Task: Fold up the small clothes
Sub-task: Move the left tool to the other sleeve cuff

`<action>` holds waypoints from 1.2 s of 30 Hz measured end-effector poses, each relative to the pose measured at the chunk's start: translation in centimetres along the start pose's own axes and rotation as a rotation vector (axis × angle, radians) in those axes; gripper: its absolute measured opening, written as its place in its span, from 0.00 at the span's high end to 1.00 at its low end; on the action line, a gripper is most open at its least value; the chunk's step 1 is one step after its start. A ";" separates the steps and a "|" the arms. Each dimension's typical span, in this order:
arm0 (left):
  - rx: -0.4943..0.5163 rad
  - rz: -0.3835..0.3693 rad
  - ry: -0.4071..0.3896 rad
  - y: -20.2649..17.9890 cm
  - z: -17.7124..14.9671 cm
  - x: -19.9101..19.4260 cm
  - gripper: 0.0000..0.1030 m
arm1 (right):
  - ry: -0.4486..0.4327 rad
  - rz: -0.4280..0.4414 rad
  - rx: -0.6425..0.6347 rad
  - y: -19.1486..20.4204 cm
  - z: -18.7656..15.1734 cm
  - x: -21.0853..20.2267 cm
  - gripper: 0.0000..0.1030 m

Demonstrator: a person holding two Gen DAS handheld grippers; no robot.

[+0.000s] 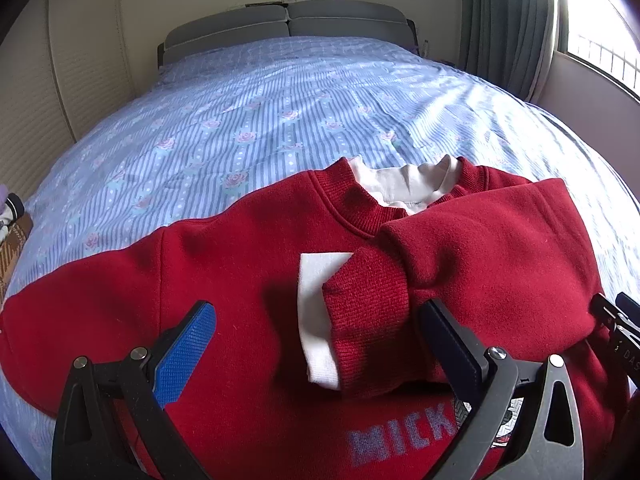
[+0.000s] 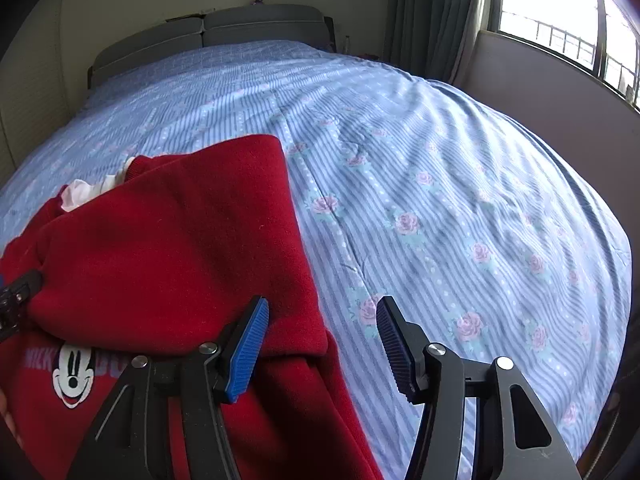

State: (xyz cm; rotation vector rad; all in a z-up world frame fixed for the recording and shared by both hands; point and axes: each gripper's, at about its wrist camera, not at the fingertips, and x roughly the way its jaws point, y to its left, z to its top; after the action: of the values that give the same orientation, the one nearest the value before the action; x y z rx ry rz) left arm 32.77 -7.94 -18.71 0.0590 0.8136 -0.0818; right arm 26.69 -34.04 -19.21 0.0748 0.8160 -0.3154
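Folding looks barely begun: the red sweatshirt (image 1: 248,312) lies on the bed (image 1: 280,100), one sleeve (image 1: 472,256) across its chest, the other flat; left gripper (image 1: 316,344) and right gripper (image 2: 322,340) gape wide, empty

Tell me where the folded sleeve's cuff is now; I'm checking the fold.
In the left wrist view the cuff lies on the chest of the red sweatshirt, below the collar, between the open left gripper's fingers, over a white patch.
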 end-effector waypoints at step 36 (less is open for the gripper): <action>-0.381 0.054 -0.047 36.9 -7.3 -11.1 0.21 | -0.161 0.456 -0.257 32.3 -3.4 -17.3 0.42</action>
State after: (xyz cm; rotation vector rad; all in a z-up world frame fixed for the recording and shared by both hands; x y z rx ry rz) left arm 23.46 29.96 -14.87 -0.2799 0.7691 0.1229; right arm 23.05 1.63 -10.76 -0.0068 0.6517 0.2127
